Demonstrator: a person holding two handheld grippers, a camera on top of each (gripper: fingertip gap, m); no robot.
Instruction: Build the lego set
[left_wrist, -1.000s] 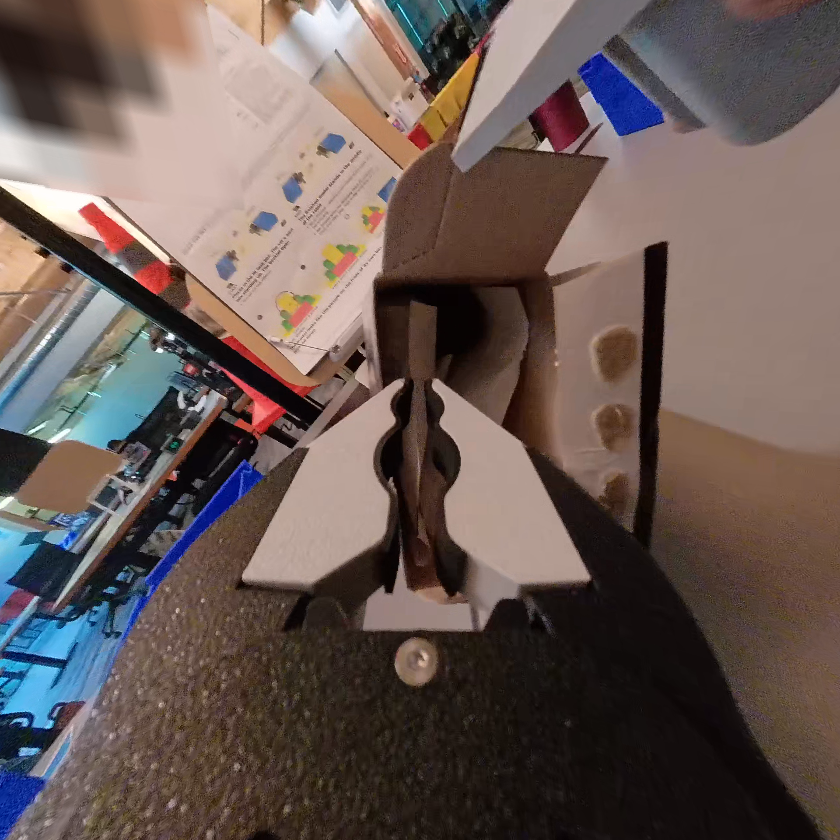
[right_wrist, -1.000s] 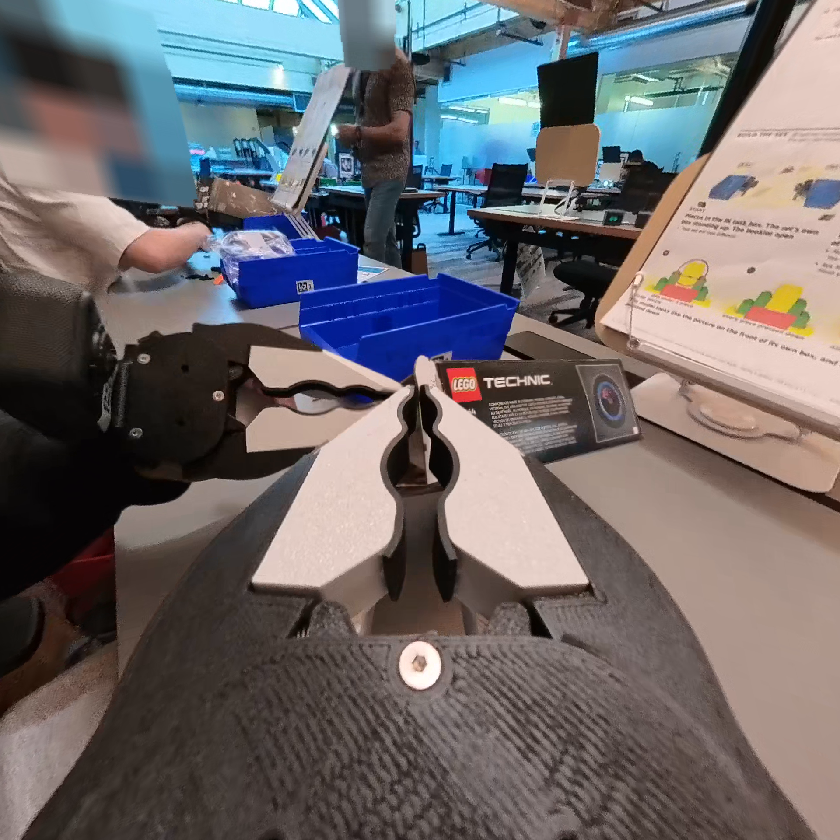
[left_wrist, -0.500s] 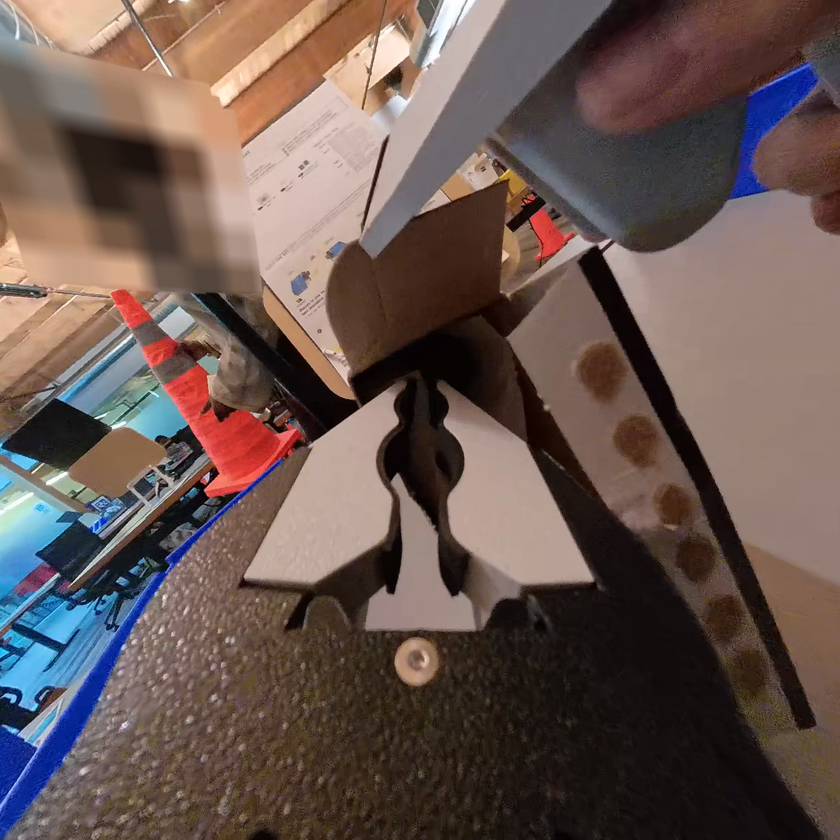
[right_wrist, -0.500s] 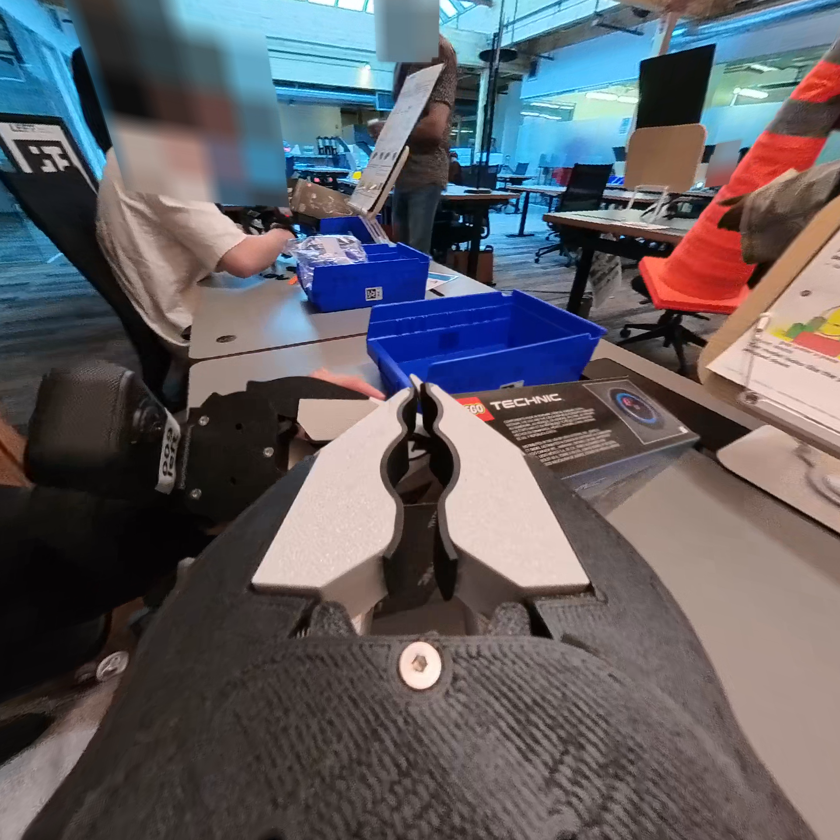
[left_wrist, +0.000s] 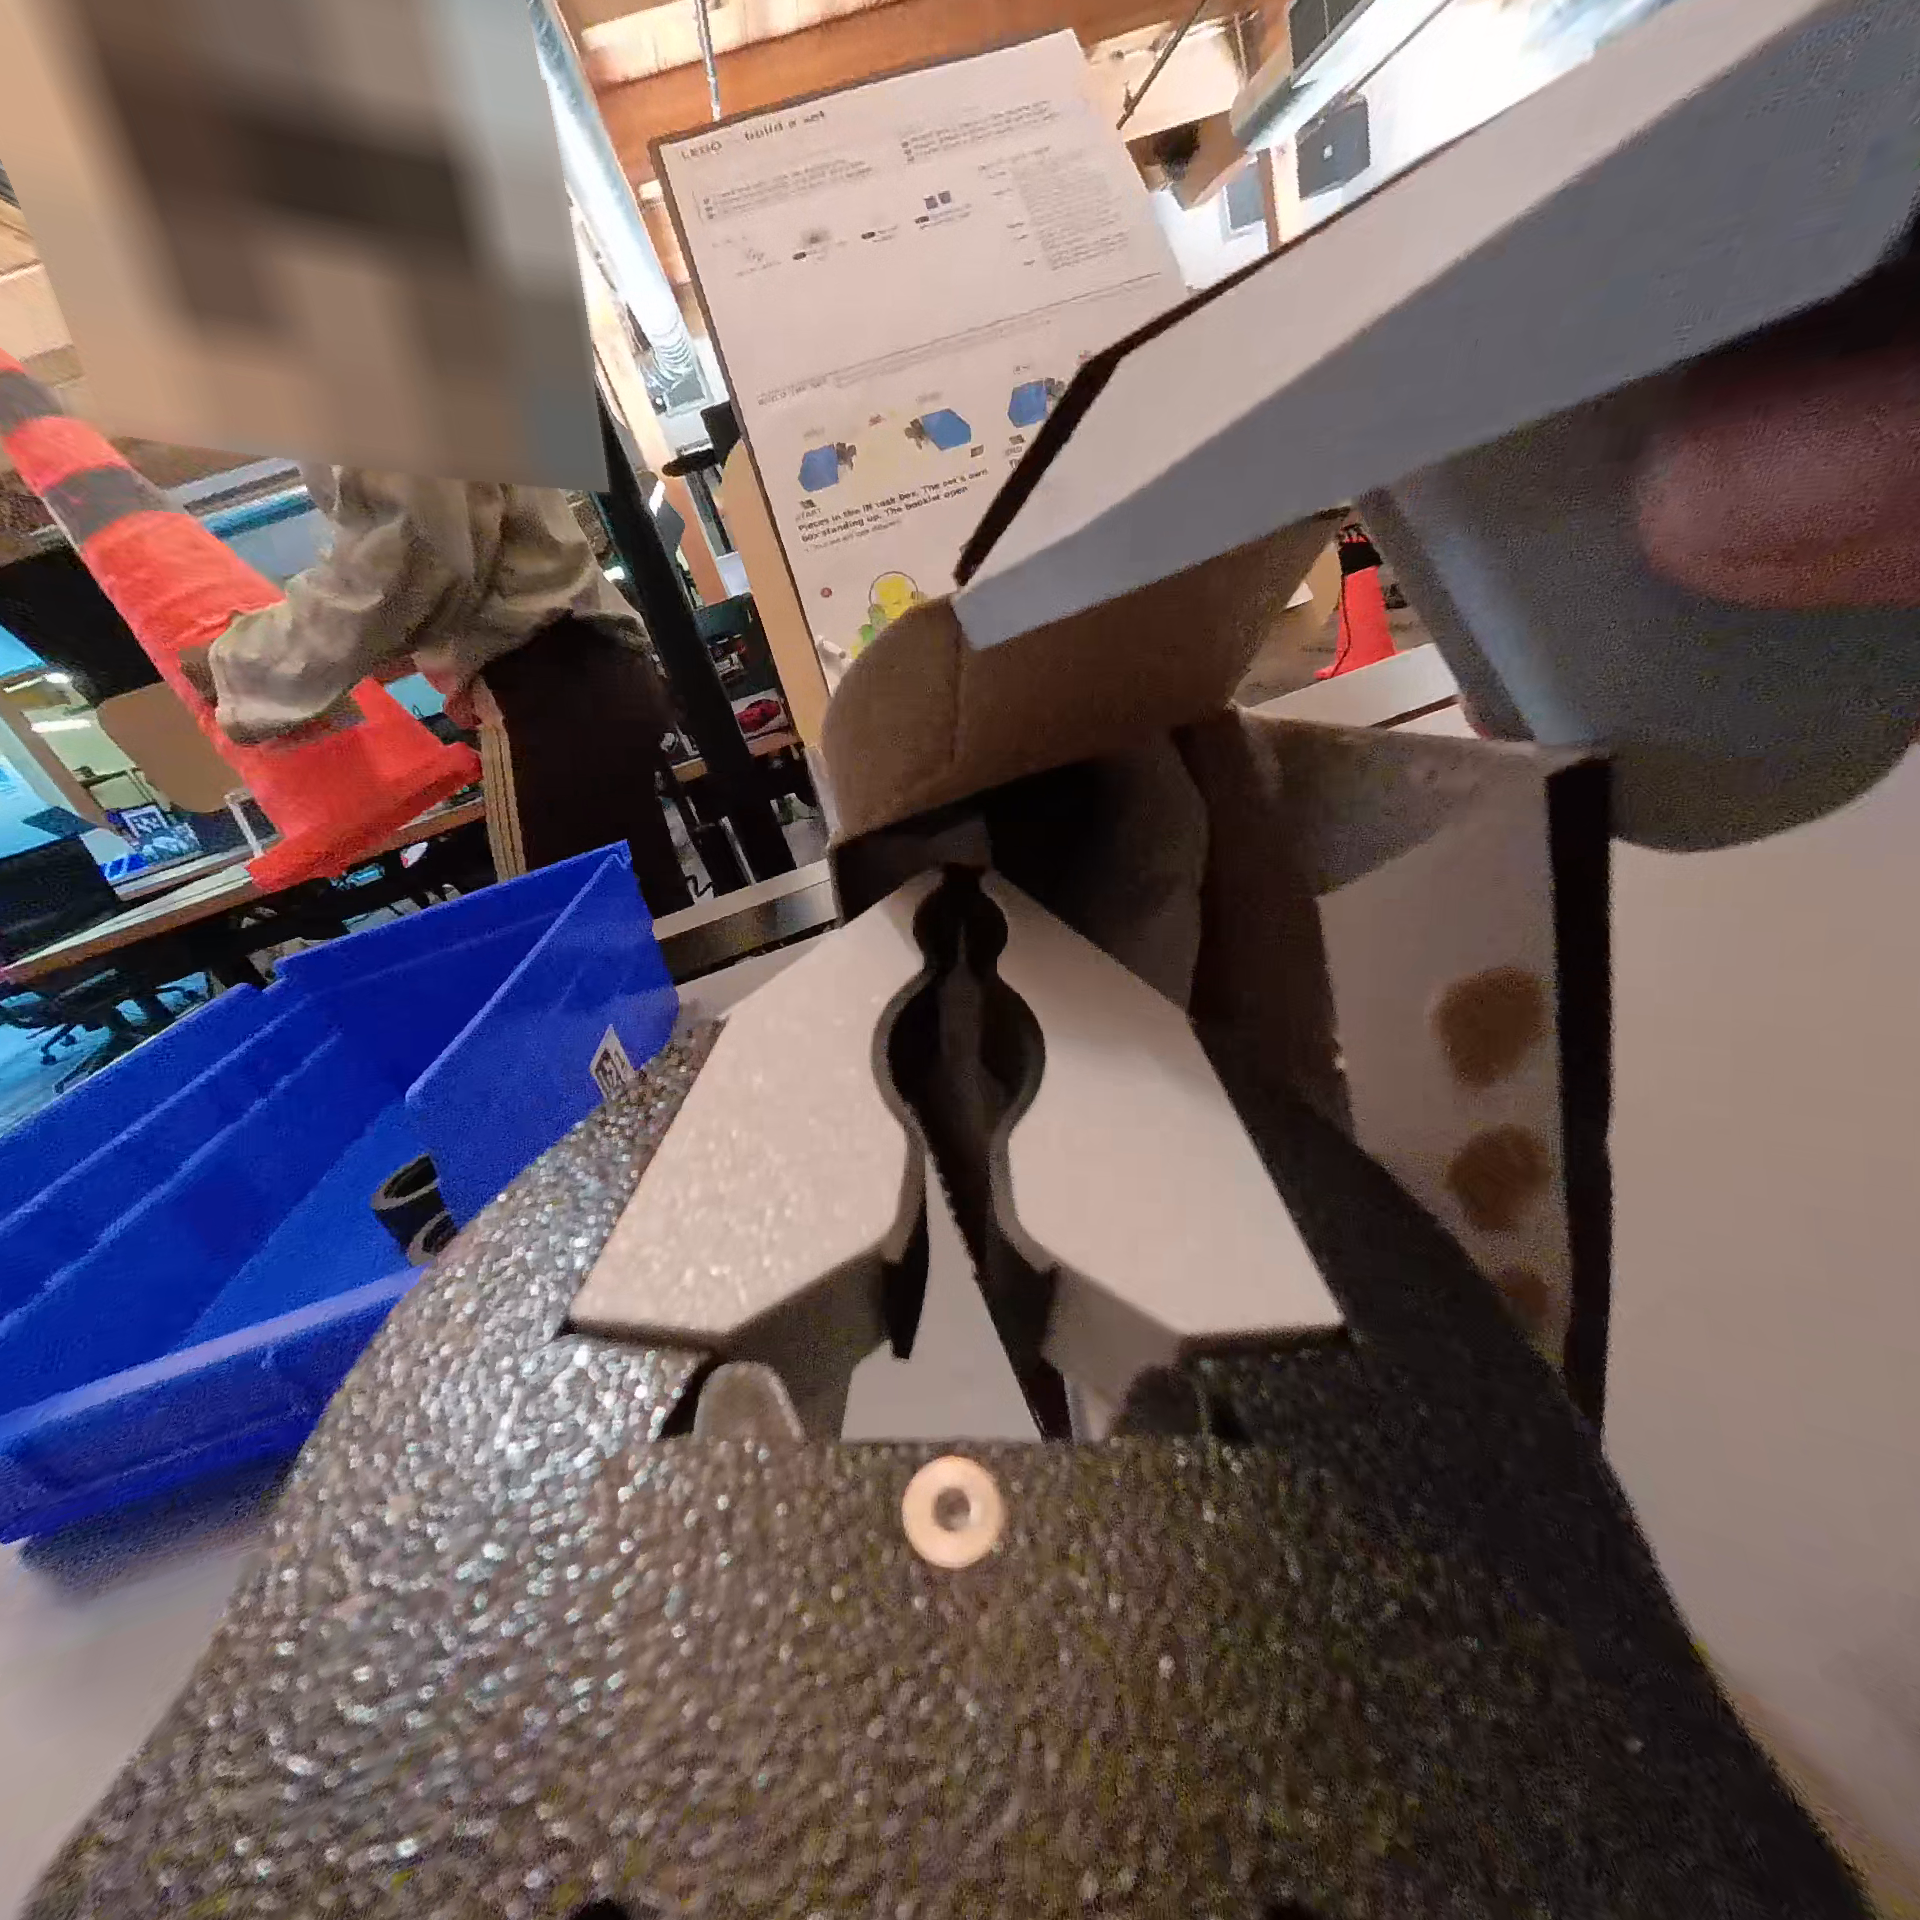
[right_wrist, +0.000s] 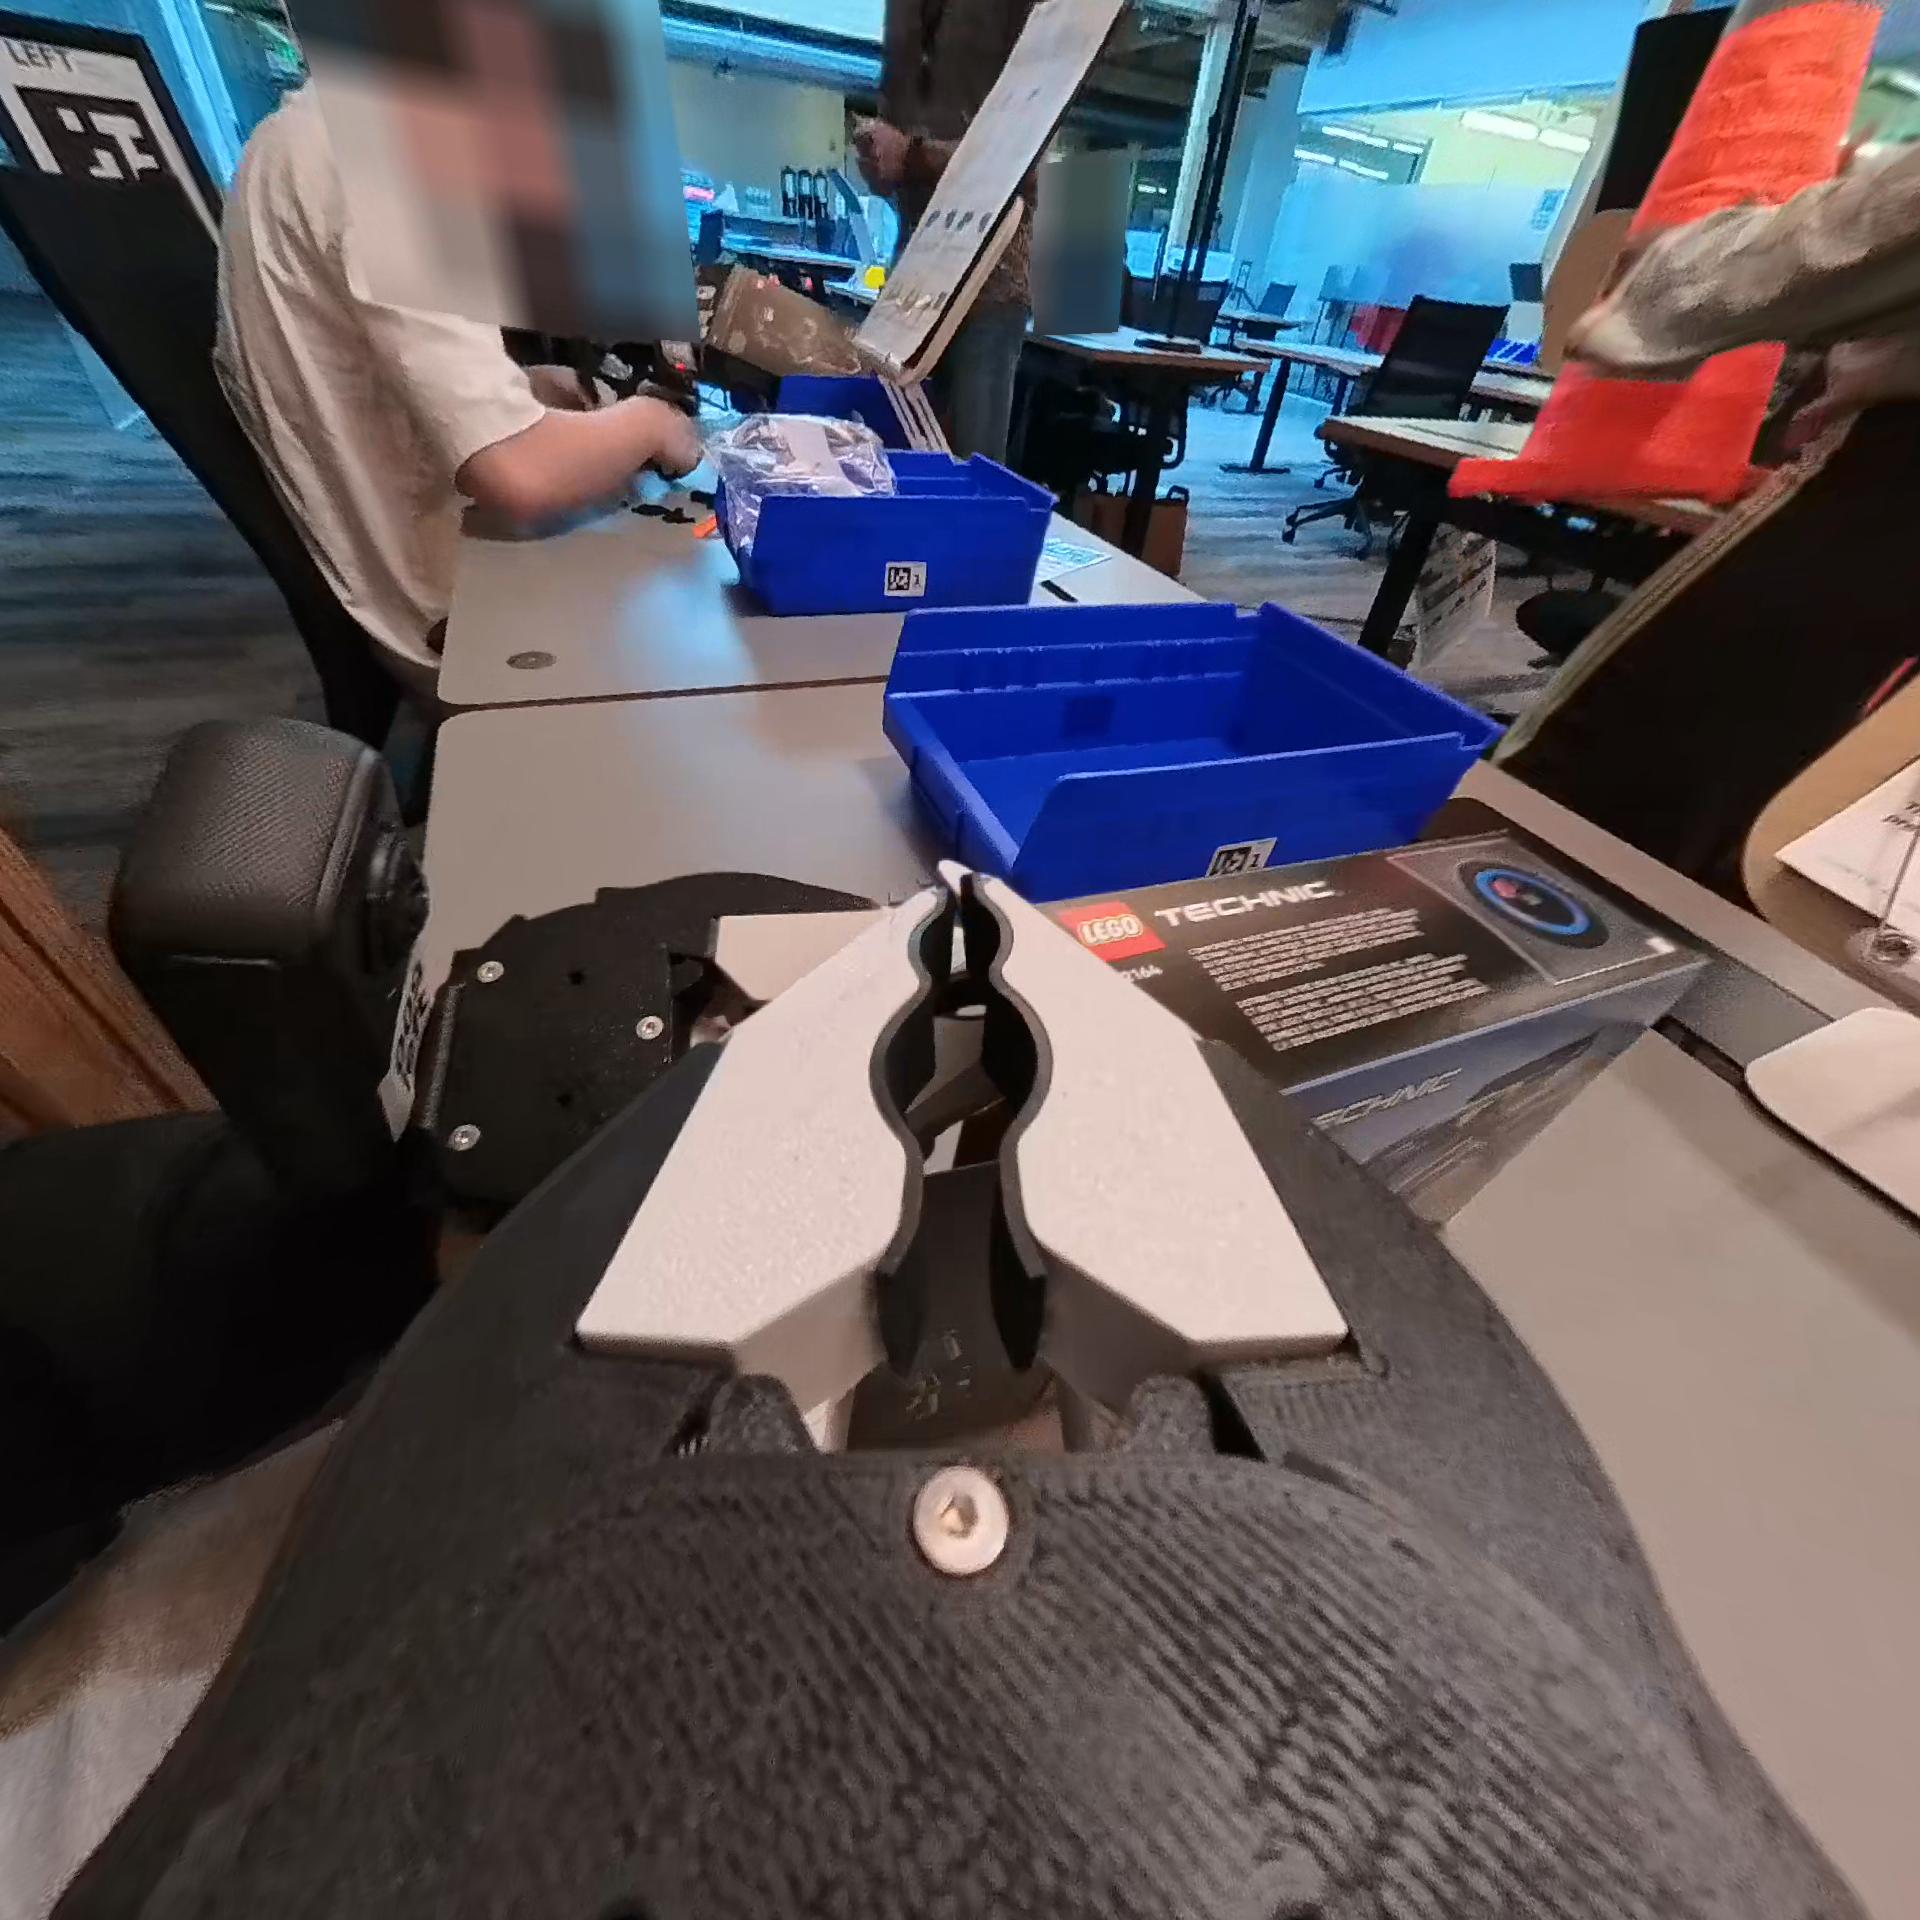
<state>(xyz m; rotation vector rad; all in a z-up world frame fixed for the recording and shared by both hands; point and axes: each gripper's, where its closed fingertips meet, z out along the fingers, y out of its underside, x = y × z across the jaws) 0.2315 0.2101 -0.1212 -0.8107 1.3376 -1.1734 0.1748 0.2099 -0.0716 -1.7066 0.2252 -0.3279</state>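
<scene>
The black lego box (right_wrist: 1351, 987) lies on the grey table with its near end open. In the left wrist view its brown inner flap (left_wrist: 1039, 707) and a white flap with glue dots (left_wrist: 1455, 935) stand spread open. My left gripper (left_wrist: 961, 883) is shut on a thin dark flap at the box's opening. My right gripper (right_wrist: 961, 899) is shut on a thin flap edge of the same end. The right gripper's grey finger (left_wrist: 1403, 364) crosses above the box. The left gripper's body (right_wrist: 561, 1018) shows left of the box. The box's contents are hidden.
A blue bin (right_wrist: 1174, 748) stands just behind the box, and shows left of it in the left wrist view (left_wrist: 312, 1143) with a small black part (left_wrist: 416, 1210) inside. An instruction board (left_wrist: 914, 312) stands behind. A second blue bin (right_wrist: 883, 530) and a seated person (right_wrist: 364, 416) are farther back. The tips of one gripper are about 7 cm away from the tips of the other.
Both grippers have kept their hold on the box flaps. The left view has swung level, bringing the blue bin into view. The box has moved nearer the right camera.
</scene>
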